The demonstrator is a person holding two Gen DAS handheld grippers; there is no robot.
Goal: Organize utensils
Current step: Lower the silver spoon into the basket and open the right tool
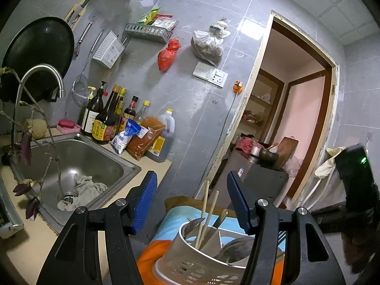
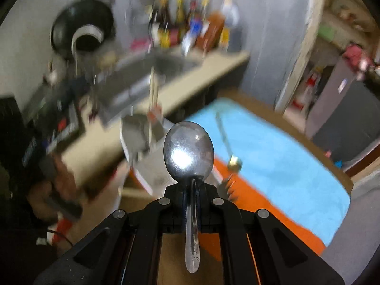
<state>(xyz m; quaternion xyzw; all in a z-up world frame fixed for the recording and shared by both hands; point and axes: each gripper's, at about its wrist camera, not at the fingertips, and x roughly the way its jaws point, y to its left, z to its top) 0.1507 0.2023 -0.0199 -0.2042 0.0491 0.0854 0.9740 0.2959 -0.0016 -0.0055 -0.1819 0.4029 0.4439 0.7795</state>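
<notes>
Right gripper (image 2: 191,185): clenched on a steel spoon (image 2: 188,150), held at the neck, bowl pointing forward and up, handle trailing back between the arms. The right wrist view is heavily blurred; background detail is unreliable.

Left gripper (image 1: 192,201): released, jaws standing wide apart, holding nothing. It hovers above the utensil caddy (image 1: 201,258), not touching it.

Utensil caddy: a perforated plastic base with a metal insert divided into compartments, standing on a blue and orange cloth (image 1: 166,228). The left compartment holds chopsticks (image 1: 204,211), upright and leaning, with what looks like a knife blade beside them. The right compartment holds at least one spoon bowl (image 1: 237,249); its exact contents are partly hidden by the gripper arm.

On the cloth, right of the caddy in the right wrist view, lie a gold-toned ladle-like spoon (image 2: 234,162) and, nearer, something with tines, probably a fork (image 2: 228,185); both remain unsorted.

Judgement: the step in hand is delivering the held spoon into the caddy. To do it well, bring the spoon over the compartment that already holds spoons, tip it handle-down or bowl-down to match its neighbours, clear the leaning chopsticks, and lower before opening. The left gripper is well placed to steady the caddy rim should it tip.
</notes>
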